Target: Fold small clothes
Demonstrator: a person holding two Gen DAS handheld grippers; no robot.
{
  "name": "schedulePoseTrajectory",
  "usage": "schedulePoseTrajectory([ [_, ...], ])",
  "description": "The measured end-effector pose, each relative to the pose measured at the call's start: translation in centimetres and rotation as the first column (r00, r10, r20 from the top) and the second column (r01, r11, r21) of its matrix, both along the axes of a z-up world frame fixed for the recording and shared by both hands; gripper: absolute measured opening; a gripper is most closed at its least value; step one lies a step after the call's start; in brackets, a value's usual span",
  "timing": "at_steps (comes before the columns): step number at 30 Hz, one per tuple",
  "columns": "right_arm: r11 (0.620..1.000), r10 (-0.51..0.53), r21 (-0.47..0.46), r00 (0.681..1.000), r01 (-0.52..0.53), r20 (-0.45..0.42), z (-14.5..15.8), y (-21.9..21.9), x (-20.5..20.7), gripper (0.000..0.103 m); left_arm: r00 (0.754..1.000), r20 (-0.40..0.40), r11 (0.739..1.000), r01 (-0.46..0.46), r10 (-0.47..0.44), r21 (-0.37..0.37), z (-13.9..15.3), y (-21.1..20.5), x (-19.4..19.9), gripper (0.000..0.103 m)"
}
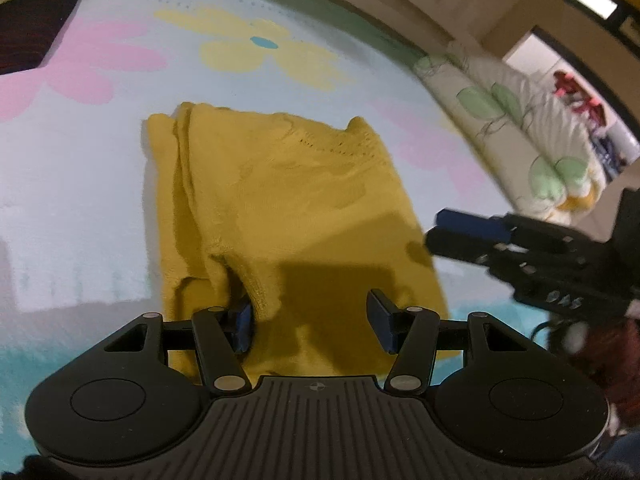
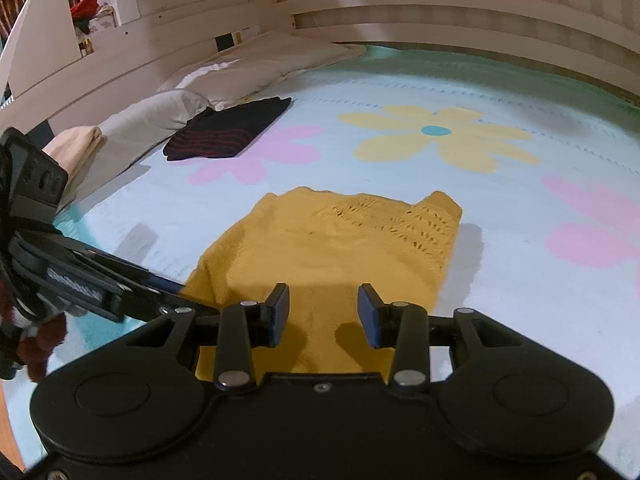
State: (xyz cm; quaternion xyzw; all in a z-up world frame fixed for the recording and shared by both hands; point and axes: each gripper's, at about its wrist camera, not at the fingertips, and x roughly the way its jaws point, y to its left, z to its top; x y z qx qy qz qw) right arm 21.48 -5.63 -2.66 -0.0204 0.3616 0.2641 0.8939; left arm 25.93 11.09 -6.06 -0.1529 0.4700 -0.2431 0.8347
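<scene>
Yellow knit top [image 1: 288, 208] lies flat — both grippers' fingers [image 2: 280, 312] spread, gripping nothing.

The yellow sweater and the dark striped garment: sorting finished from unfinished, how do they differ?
The yellow sweater lies near the fingers, rumpled with a thick bunched edge; the dark striped garment lies farther off beside the pillows, folded flat and compact. Both rest on the flowered bedspread.

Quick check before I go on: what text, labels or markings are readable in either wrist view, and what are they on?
Nothing reads cleanly.
Raised lettering on the side of the right gripper: too blurred to read.
A pale label on the left gripper: smeared, unreadable.
A small round crosshair mark on the left gripper's body: a symbol, no letters.
Yellow garment, dark folded garment, flowered bedcover: no text.
</scene>
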Motion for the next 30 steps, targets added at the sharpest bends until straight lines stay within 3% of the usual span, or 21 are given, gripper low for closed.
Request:
schedulePoseTrajectory([
  [2,1.0,-0.001,0.001,1.0,0.001,0.001,0.0,-0.1,0.0,0.049,0.999,-0.009,0.999,0.03,-0.03,-0.025,-0.2,0.2,0.0,0.055],
  [4,1.0,-0.002,0.0,1.0,0.002,0.002,0.0,-0.1,0.1,0.049,0.99,-0.019,0.988,0.138,-0.14,-0.074,0.1,0.2,-0.1,0.055],
  [5,1.0,-0.001,-0.001,1.0,0.001,0.003,0.0,-0.2,0.1,0.049,0.981,-0.017,0.979,0.192,-0.193,-0.063,0.4,0.0,-0.2,0.055],
  [7,1.0,-0.002,-0.001,1.0,0.002,0.004,0.0,-0.2,0.1,0.049,0.959,-0.018,0.959,0.282,-0.281,0.029,0.7,-0.3,-0.8,0.055],
  [10,1.0,-0.007,-0.002,1.0,0.007,0.003,-0.1,-0.3,0.1,0.049,0.944,-0.082,0.944,0.324,-0.319,0.056,-0.2,0.6,-1.2,0.054],
  [13,1.0,-0.012,-0.003,1.0,0.012,0.001,-0.1,-0.5,0.2,0.049,0.949,-0.1,0.952,0.303,-0.298,0.04,0.2,2.3,-1.1,0.054],
  [15,1.0,-0.016,-0.005,1.0,0.016,-0.001,-0.2,-0.6,0.3,0.051,0.961,-0.084,0.96,0.269,-0.262,0.083,1.2,3.1,-1.0,0.055],
  [19,0.999,-0.036,0.002,0.999,0.036,-0.018,-0.4,-0.9,0.7,0.055,0.997,0.002,0.984,0.078,-0.08,0.162,3.1,4.8,-0.6,0.055],
  [22,0.998,-0.061,0.013,0.998,0.061,-0.033,-0.6,-1.1,1.2,0.057,0.994,0.103,0.983,-0.048,0.03,0.177,4.2,4.2,-0.4,0.06],
  [25,0.994,-0.098,0.041,0.994,0.101,-0.054,-0.7,-1.5,2.1,0.064,0.987,0.16,0.98,-0.04,0.008,0.196,4.4,1.8,-0.3,0.061],
  [27,0.988,-0.13,0.071,0.989,0.135,-0.068,-0.6,-1.8,3.2,0.064,0.984,0.175,0.965,-0.01,-0.037,0.261,4.1,0.2,-0.4,0.062],
  [30,0.977,-0.196,0.074,0.978,0.201,-0.077,-0.9,-2.4,5.3,0.064,0.987,0.129,0.948,0.053,-0.098,0.315,2.8,-1.1,-0.5,0.062],
])
